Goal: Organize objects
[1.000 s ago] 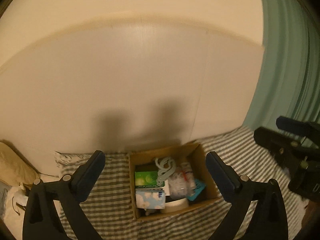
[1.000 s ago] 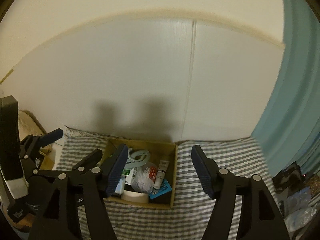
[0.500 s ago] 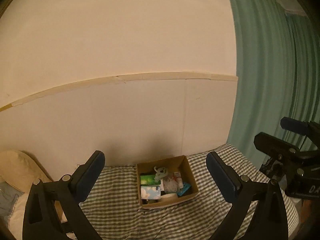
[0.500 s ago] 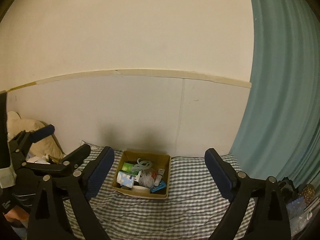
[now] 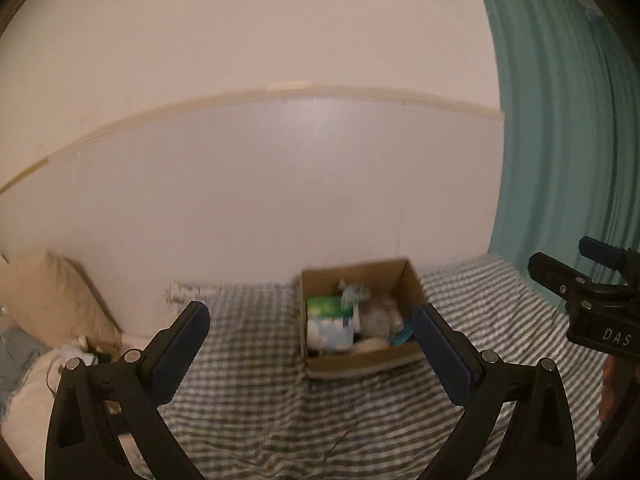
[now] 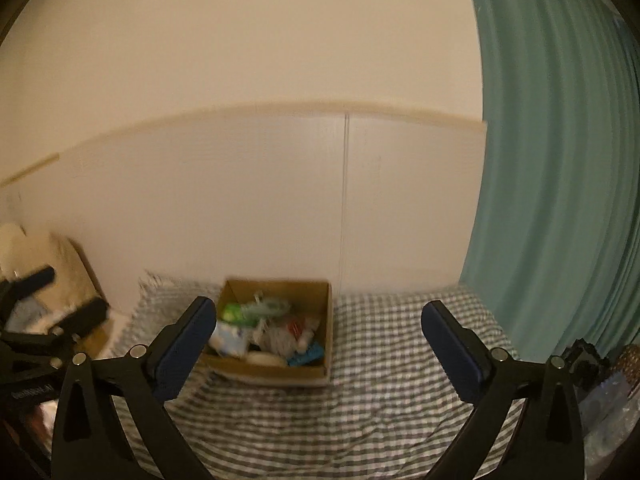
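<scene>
Bed cover point(image 6: 380, 364): grey & white checks all over. Box point(image 6: 280, 372): plain brown cardboard. Inside it, a green & white pack point(image 5: 326, 306), a pale blue & white pack w/ cloud-like spots point(image 5: 330, 330), a bright blue bit point(image 6: 306, 354) and sth red point(image 6: 294, 326), too blurry to name. Curtain point(image 6: 560, 160): teal green w/ long folds. Wall point(image 6: 240, 60): cream on top, whiter panel below, w/ a tan strip btwn. Pillow point(image 5: 52, 300): tan. Left tool point(image 5: 308, 344) & right tool point(image 6: 318, 340): black, w/ dark blue pads point(image 6: 180, 354).
</scene>
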A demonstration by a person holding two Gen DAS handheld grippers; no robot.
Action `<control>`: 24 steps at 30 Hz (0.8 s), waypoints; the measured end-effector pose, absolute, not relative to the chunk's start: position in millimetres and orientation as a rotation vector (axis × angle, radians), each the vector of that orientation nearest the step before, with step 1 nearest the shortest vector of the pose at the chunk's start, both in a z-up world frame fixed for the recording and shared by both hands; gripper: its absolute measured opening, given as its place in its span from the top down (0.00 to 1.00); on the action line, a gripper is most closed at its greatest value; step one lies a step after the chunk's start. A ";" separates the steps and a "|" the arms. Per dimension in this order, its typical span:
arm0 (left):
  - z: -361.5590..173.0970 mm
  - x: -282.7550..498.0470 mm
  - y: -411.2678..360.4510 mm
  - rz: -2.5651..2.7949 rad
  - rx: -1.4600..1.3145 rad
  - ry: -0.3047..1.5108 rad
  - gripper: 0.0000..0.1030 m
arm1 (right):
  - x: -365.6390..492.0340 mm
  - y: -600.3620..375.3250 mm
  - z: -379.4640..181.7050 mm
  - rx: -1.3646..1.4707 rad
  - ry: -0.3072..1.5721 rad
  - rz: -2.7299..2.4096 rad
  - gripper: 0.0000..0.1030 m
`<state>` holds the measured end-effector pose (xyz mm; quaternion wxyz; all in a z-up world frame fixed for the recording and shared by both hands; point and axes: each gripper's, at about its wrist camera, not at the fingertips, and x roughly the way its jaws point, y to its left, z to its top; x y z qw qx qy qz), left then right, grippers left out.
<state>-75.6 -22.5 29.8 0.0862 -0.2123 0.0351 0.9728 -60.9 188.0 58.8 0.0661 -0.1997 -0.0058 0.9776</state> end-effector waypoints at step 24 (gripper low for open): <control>-11.3 -80.5 -9.6 2.914 -0.748 0.000 0.00 | -73.7 215.1 10.4 -0.725 0.071 2.908 0.00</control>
